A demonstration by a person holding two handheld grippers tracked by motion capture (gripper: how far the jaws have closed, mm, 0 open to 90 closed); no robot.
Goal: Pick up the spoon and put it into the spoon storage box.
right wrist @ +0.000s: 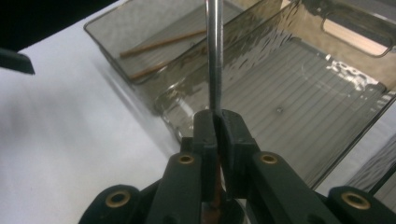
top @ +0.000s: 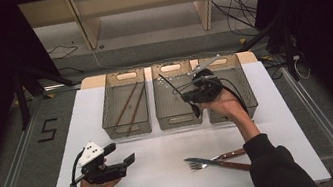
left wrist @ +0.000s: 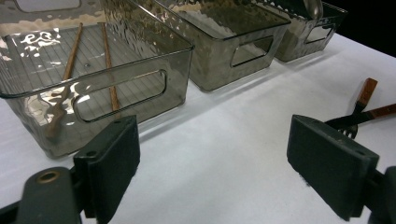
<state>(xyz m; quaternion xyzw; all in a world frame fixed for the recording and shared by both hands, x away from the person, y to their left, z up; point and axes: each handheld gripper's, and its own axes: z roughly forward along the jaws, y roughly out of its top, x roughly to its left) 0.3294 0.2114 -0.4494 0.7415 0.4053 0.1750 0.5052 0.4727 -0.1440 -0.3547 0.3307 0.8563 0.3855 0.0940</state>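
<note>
My right gripper hangs over the seam between the middle bin and the right bin, shut on a spoon. The spoon's steel shaft rises straight from the closed jaws of the right gripper, and its bowl sits above the right bin. Two wooden chopsticks lie in the left bin. My left gripper rests low at the front left, open and empty, facing the bins. A fork and a knife lie crossed at the front right.
Three translucent grey bins stand side by side along the table's back edge. The middle bin looks bare inside. White tabletop stretches between the bins and the cutlery. Beyond the table are a floor with cables and a wooden shelf frame.
</note>
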